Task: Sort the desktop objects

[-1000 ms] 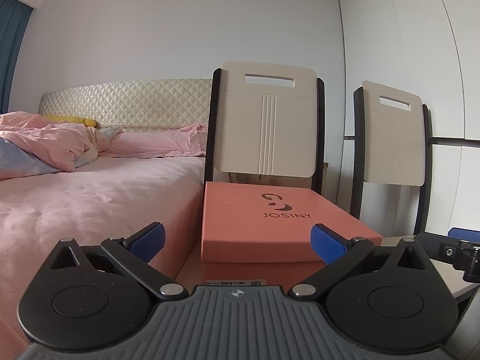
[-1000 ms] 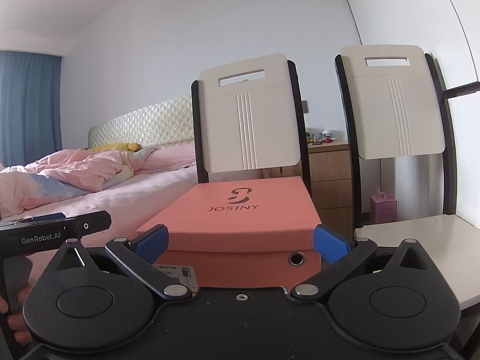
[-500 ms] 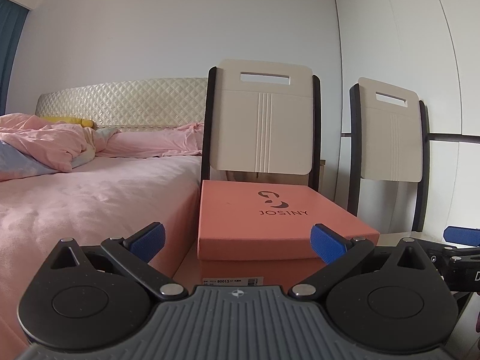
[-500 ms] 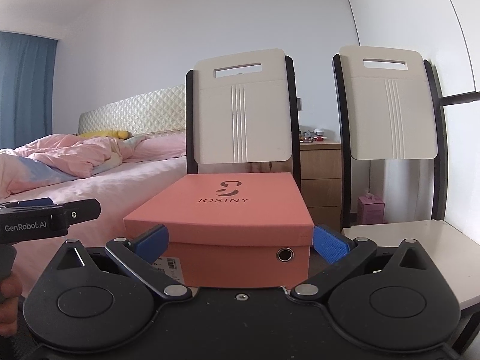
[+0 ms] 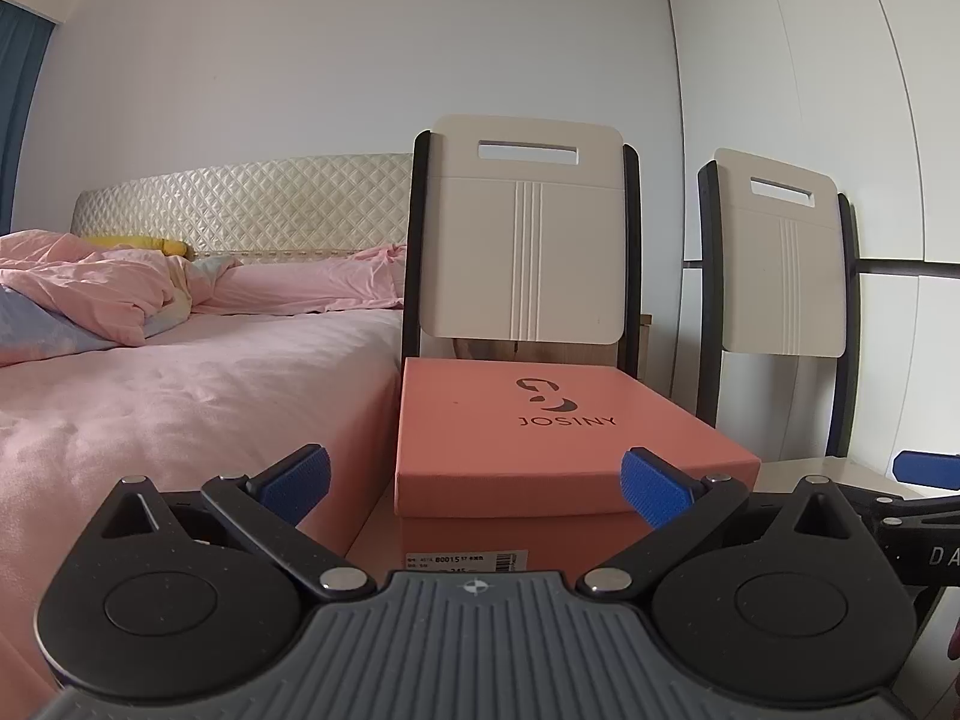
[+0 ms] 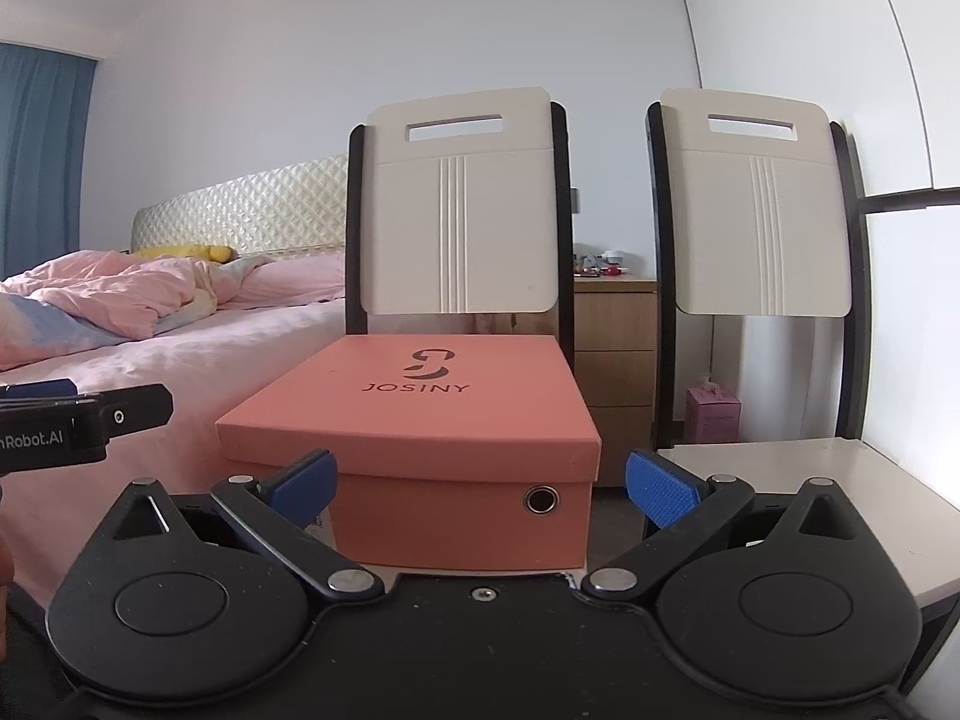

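A salmon-pink shoe box (image 5: 540,438) marked JOSINY sits closed on the seat of a white chair (image 5: 522,228). It also shows in the right wrist view (image 6: 432,420). My left gripper (image 5: 474,480) is open and empty, just in front of the box's near end. My right gripper (image 6: 480,480) is open and empty, facing the box's right front corner. The left gripper's body (image 6: 78,420) shows at the left edge of the right wrist view. The right gripper's blue finger (image 5: 924,468) shows at the right edge of the left wrist view.
A bed with pink bedding (image 5: 150,384) lies to the left. A second white chair (image 6: 756,210) with a bare seat (image 6: 798,474) stands to the right. A wooden nightstand (image 6: 615,348) with small items and a pink box (image 6: 714,414) stand behind. A white wardrobe wall (image 5: 840,120) is at the right.
Both grippers have shifted slightly, so the box sits a little lower and more centred in both views. The jaws of both stay open.
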